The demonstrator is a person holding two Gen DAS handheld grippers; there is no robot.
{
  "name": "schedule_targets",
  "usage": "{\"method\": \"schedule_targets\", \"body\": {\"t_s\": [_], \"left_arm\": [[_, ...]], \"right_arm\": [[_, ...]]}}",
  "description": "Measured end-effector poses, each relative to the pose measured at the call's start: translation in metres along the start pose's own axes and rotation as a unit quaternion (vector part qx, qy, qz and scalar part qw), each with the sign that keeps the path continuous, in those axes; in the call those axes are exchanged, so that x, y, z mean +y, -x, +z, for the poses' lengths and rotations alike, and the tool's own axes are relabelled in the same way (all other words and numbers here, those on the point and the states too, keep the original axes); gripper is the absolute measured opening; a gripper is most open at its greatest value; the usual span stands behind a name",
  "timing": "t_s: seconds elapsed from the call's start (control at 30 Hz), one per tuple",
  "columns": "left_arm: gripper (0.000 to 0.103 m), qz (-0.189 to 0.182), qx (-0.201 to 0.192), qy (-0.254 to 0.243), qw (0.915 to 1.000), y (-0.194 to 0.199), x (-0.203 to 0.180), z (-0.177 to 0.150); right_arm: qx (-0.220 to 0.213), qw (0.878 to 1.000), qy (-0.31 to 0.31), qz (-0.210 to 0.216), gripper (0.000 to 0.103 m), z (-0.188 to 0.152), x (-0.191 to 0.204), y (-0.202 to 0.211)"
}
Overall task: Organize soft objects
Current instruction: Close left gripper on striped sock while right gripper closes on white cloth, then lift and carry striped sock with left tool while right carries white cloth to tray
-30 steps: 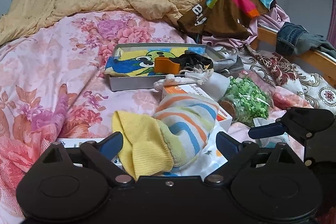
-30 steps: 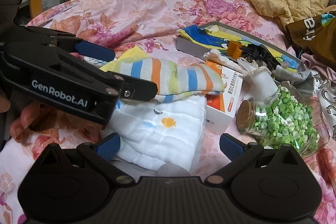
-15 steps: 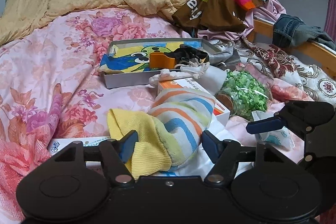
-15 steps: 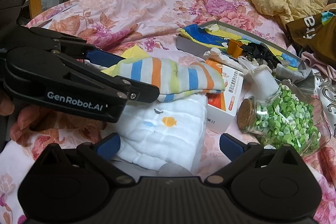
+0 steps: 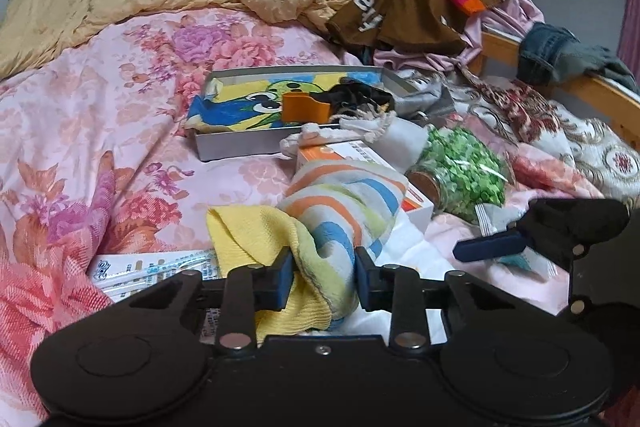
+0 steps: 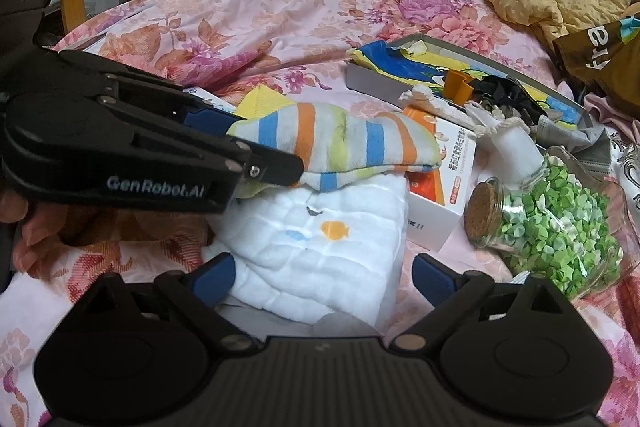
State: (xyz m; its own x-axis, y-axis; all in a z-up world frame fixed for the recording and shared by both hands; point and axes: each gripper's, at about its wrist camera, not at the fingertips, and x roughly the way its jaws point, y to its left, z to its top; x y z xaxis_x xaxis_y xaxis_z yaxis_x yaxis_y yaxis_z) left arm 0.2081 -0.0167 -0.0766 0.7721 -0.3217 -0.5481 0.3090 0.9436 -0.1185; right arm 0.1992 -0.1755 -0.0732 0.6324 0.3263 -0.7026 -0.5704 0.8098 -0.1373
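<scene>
1. Two grippers over a floral bedsheet (image 5: 80, 131): left gripper (image 5: 323, 275) just closed, pads pinching the near end of the striped towel (image 5: 344, 203), with a yellow cloth (image 5: 248, 231) bunched at 9 o'clock of it.
2. Right gripper (image 6: 322, 273) spread wide, just narrowed slightly, straddling the near edge of a white quilted cloth (image 6: 320, 247) without pressing it.
3. Open sheet at 9 to 11 o'clock in the left view.
4. Crowded at 12 to 3 o'clock: orange-white box (image 6: 440, 187) under the towel's far end, corked jar (image 6: 552, 215) of green bits, metal tray (image 5: 240, 147) beyond.
</scene>
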Motion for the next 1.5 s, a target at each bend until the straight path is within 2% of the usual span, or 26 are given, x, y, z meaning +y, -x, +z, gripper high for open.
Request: {"method": "schedule_targets", "body": {"t_s": [0.17, 0.37, 0.47, 0.7, 0.8, 0.9, 1.03, 1.3, 1.5], "left_arm": [[0.032, 0.013, -0.004, 0.031, 0.9994, 0.001, 0.008, -0.003], [0.032, 0.015, -0.009, 0.045, 0.9988, 0.003, 0.010, -0.005], [0.032, 0.014, -0.007, 0.059, 0.9981, 0.003, 0.012, -0.006], [0.029, 0.018, -0.011, 0.062, 0.9978, 0.004, 0.012, -0.006], [0.024, 0.019, -0.012, 0.067, 0.9975, 0.005, 0.013, -0.005], [0.020, 0.017, -0.014, 0.070, 0.9973, 0.007, 0.012, -0.004], [0.018, 0.024, -0.020, 0.070, 0.9971, 0.011, 0.010, -0.003], [0.016, 0.046, -0.046, 0.101, 0.9927, 0.022, 0.016, 0.009], [0.016, 0.063, -0.067, 0.063, 0.9938, 0.030, 0.007, 0.020]], "right_arm": [[0.009, 1.000, 0.000, -0.007, 0.084, 0.000, 0.000, -0.003], [0.019, 1.000, -0.008, 0.013, 0.075, -0.001, -0.001, -0.006], [0.023, 0.999, -0.021, 0.027, 0.065, -0.002, -0.003, -0.007], [0.021, 0.999, -0.009, 0.028, 0.039, -0.002, 0.000, -0.005], [0.021, 1.000, -0.003, 0.021, 0.028, -0.002, 0.001, -0.004], [0.017, 1.000, -0.003, 0.014, 0.022, -0.002, 0.002, -0.003], [-0.014, 1.000, 0.011, -0.009, 0.019, -0.001, 0.003, 0.005], [-0.073, 0.995, 0.036, -0.061, 0.017, 0.001, 0.005, 0.020], [-0.129, 0.986, 0.044, -0.096, 0.017, 0.004, 0.005, 0.036]]}}
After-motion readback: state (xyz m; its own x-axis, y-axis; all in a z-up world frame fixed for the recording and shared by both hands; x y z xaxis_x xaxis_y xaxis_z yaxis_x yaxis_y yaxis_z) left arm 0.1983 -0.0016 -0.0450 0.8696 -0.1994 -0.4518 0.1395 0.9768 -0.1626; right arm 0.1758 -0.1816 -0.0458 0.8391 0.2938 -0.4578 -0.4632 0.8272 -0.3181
